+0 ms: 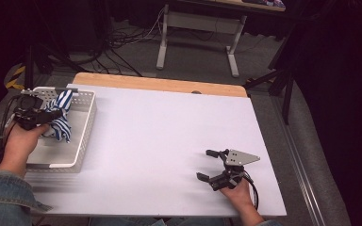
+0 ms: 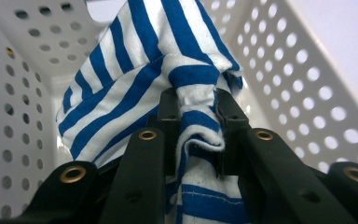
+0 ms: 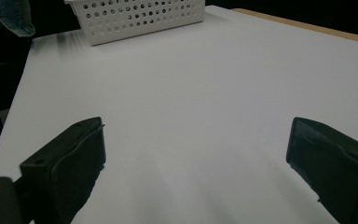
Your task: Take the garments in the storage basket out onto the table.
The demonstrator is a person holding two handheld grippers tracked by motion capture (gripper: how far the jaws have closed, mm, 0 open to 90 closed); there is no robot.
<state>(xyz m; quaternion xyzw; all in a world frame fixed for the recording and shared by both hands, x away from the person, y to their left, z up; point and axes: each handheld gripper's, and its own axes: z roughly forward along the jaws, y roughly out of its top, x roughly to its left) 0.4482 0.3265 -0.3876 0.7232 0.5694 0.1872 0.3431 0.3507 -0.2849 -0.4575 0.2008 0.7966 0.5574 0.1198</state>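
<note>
A blue-and-white striped cloth (image 1: 62,115) hangs over the white perforated basket (image 1: 86,127) at the table's left. My left gripper (image 1: 47,116) is shut on the cloth, a fold of the striped cloth (image 2: 198,126) bunched tight between its black jaws, with the basket's walls (image 2: 303,70) around it. Near the table's front right, my right gripper (image 1: 207,165) rests open just above the white tabletop (image 1: 169,136), its two black pads (image 3: 77,156) wide apart with nothing between them.
The basket (image 3: 135,16) stands far off in the right gripper view. A wooden strip (image 1: 160,84) runs along the table's far edge. Beyond it are a desk frame (image 1: 198,33), cables and dark stands on the floor.
</note>
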